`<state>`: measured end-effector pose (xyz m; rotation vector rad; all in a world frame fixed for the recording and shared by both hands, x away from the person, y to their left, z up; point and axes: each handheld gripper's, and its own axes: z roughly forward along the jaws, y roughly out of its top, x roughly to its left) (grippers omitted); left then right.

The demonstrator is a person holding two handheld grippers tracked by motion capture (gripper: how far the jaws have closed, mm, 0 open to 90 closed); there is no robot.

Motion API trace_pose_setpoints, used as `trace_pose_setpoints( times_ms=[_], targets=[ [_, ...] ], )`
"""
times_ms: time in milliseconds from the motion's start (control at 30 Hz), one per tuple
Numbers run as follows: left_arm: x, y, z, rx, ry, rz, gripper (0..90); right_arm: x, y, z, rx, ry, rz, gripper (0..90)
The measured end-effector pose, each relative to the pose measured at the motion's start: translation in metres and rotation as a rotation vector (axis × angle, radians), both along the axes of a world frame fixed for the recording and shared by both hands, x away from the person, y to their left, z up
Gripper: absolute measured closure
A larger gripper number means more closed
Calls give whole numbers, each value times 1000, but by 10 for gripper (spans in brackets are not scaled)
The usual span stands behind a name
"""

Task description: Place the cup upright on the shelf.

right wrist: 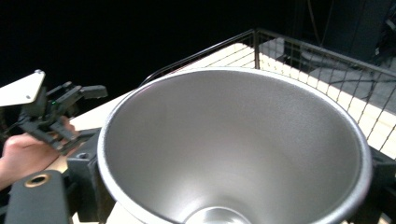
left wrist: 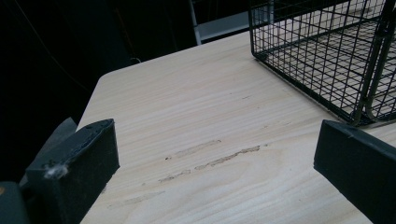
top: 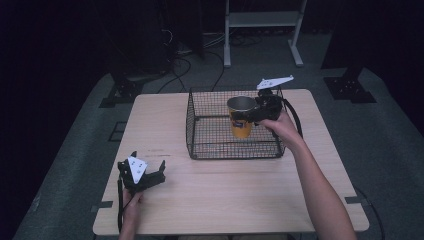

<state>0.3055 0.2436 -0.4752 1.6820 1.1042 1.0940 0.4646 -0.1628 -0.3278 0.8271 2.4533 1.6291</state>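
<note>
Fingers [right wrist: 88,186] clamp the cup [top: 241,118] above the basket's [top: 200,145] rim.

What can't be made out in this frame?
- Right gripper view: the cup fills the foreground, hiding the right gripper's fingers and the basket floor.
- High view: print on the cup's yellow side is too small.
- Left gripper view: the basket's far side is cut off by the edge.

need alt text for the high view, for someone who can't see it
Seen from above, a person's right tongs grip a yellow cup with a silvery inside, holding it within a black wire basket on a pale wooden table. The left tongs sit open near the table's front left corner, holding nothing.
</note>
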Motion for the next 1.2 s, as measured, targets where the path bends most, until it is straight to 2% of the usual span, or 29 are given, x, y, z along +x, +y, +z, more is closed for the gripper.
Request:
trace_pose_setpoints(
  times_ms=[133,233,533,733,900,1033,1200],
  targets=[
    [0,0,0,0,0,0,0,6,2,-4,16,13,4,119],
    [0,0,0,0,0,-1,0,10,4,-7,-5,15,-1,118],
    [0,0,0,-3,-1,-3,0,25,7,-14,-3,40,-23,118],
    [0,0,0,-5,-1,-3,0,31,13,-20,-25,48,-21,118],
    [0,0,0,-5,-1,-3,0,36,16,-24,-5,56,-28,118],
    [0,1,0,-9,-2,-2,0,41,21,-23,-30,67,-15,118],
    [0,1,0,-10,-2,-1,0,45,29,-24,-28,66,-2,118]
  ],
)
